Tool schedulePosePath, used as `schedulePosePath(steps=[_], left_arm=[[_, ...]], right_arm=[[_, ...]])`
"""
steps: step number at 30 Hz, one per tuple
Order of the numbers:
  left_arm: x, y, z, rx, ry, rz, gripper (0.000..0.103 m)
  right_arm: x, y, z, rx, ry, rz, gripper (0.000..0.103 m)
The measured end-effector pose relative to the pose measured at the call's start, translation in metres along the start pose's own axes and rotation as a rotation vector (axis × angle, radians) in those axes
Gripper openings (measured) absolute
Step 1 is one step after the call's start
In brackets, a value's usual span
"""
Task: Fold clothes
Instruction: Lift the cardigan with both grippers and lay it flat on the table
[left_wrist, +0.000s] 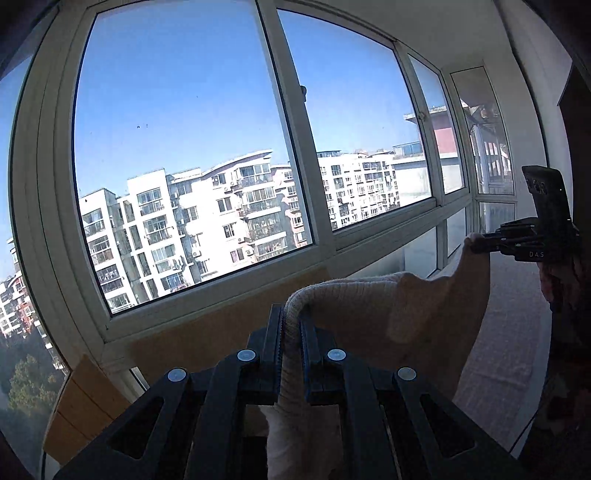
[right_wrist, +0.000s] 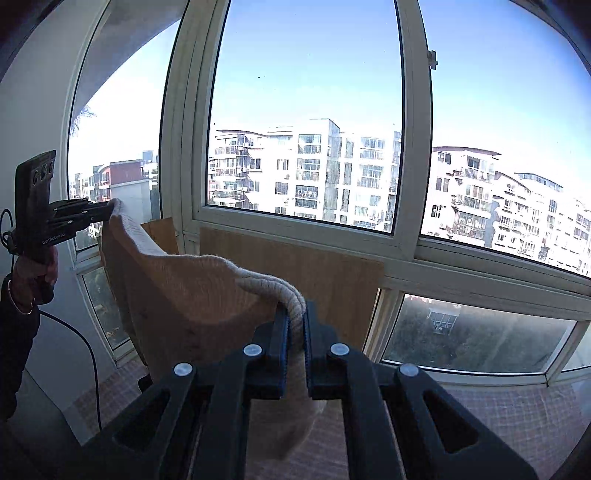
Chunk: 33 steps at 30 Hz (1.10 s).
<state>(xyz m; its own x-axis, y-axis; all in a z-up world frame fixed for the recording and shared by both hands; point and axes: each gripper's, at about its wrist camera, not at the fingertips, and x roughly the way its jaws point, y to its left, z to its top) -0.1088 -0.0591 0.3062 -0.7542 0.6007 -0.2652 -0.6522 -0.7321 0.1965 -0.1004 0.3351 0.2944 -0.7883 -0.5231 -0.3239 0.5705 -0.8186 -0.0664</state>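
**Knit garment held up between two grippers at the window**

In the left wrist view, nearest the camera, the left gripper (left_wrist: 294, 321) has its jaws clamped on a thick ribbed edge of a cream knit garment (left_wrist: 369, 306). The cloth runs back between the black fingers toward the camera and also spreads away to the right, sagging in a shallow curve. At its far end the right gripper (left_wrist: 480, 242) pinches another corner of it, jaws closed on the fabric, held at a higher level near the right edge of the view.

The right wrist view shows the same hold from the other side: the right gripper (right_wrist: 295, 314) grips the rolled ribbed hem of the garment (right_wrist: 192, 291), which hangs in the air and stretches leftward and upward to the left gripper (right_wrist: 110, 210). A hand (right_wrist: 37, 269) wraps that gripper's handle, with a thin bangle and a dark sleeve below it, and a black cable (right_wrist: 92, 354) hangs down.

Behind the garment stand wooden boards (right_wrist: 295, 266) against the low wall under the window (left_wrist: 303, 177). A tiled floor (right_wrist: 498, 413) lies below. Beyond the glass are white apartment blocks (left_wrist: 184, 229) under blue sky.
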Motion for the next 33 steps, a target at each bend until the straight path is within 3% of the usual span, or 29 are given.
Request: schedulePosePath(steps=[3,11,14,16,19,23,26,29,33], left_arm=[[0.016,-0.035,0.020,0.014,-0.012,-0.044,0.008],[0.096,-0.134,0.071,-0.042,-0.053,-0.260,0.008],[0.108,-0.149,0.082,-0.092,-0.098,-0.330,0.008],[0.128,-0.159,0.078,-0.083,-0.065,-0.338,0.008],[0.166,-0.178,0.046,-0.075,0.056,-0.354,0.008],[0.202,-0.212,-0.043,-0.037,0.242,-0.402,0.009],[0.218,-0.212,-0.114,-0.076,0.381,-0.424,0.010],[0.213,-0.193,-0.170,-0.119,0.470,-0.395,0.010],[0.182,-0.143,-0.209,-0.188,0.492,-0.325,0.010]], right_arm=[[-0.040,-0.023,-0.003,0.006,-0.004,-0.056,0.007],[-0.136,-0.102,-0.013,0.060,0.017,-0.237,0.007],[-0.154,-0.118,-0.022,0.079,0.052,-0.275,0.007],[-0.143,-0.125,-0.037,0.074,0.105,-0.296,0.007],[-0.097,-0.140,-0.073,0.114,0.228,-0.288,0.007],[-0.006,-0.139,-0.152,0.177,0.440,-0.213,0.007],[0.042,-0.117,-0.198,0.234,0.531,-0.108,0.007],[0.071,-0.084,-0.217,0.294,0.551,-0.009,0.007],[0.095,-0.026,-0.213,0.346,0.522,0.112,0.007]])
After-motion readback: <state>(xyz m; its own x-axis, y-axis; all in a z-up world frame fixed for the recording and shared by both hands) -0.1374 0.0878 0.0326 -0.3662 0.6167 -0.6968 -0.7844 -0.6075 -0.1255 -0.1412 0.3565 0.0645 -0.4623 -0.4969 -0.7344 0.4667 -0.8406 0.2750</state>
